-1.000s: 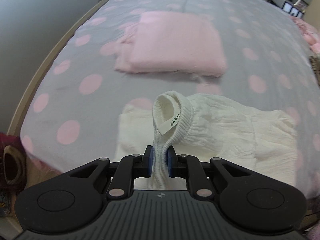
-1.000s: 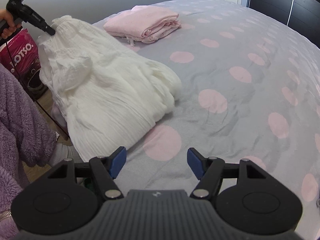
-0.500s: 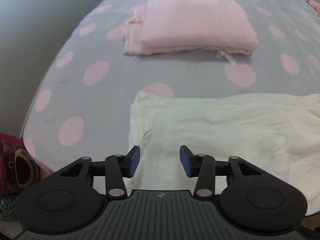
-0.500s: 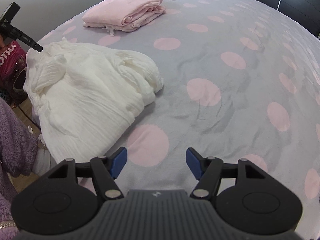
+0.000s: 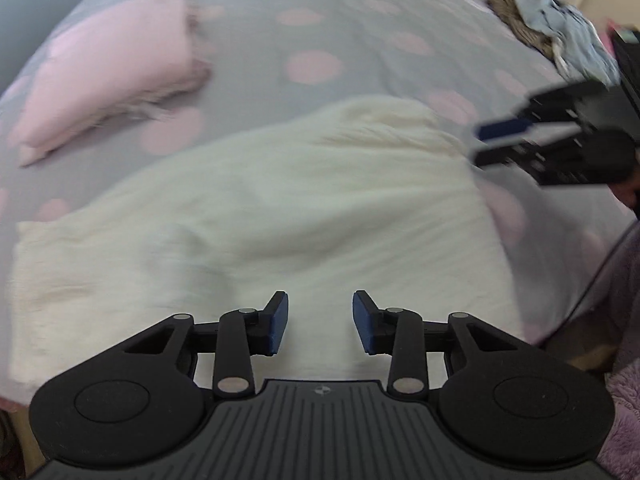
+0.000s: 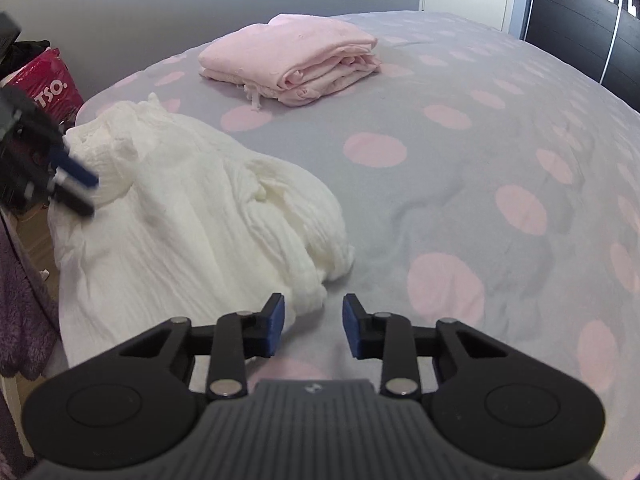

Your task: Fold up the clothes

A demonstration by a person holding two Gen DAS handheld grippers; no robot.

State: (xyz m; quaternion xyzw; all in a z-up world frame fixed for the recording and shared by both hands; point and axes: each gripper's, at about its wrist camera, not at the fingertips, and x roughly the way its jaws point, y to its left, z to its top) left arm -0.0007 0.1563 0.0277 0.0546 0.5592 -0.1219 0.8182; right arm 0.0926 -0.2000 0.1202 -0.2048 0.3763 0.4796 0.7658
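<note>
The white garment [image 6: 192,216] lies rumpled on the near corner of the bed [image 6: 460,184], its crinkled cloth spread toward the bed's edge on one side and gathered into thick rolled folds on the side nearer the middle of the cover. In the left wrist view the same white garment [image 5: 280,208] fills the centre of the frame, blurred, with a flat stretch running off to the left edge. The left gripper [image 5: 320,322] hangs just above this cloth with its jaws set wide apart and nothing between the blue pads [image 5: 278,322]. The right gripper [image 6: 313,326] sits low over the bed beside the rolled end of the garment, its jaws also spread wide and empty; its left pad is very close to the cloth's edge (whether it touches cannot be told). From the right wrist view the left gripper [image 6: 78,184] shows at the far left, its tips over the bunched upper end of the garment; from the left wrist view the right gripper [image 5: 500,142] shows blurred at the right, at the garment's far edge. Further back on the grey cover with pink dots rests a folded pink garment [image 6: 296,58], neatly stacked and well apart from the white one. A heap of mixed clothes [image 5: 552,32] lies at the far right of the bed. Off the bed's corner stands a red bag [image 6: 50,84], and a fuzzy purple sleeve [image 6: 20,312] shows at the left edge.
</note>
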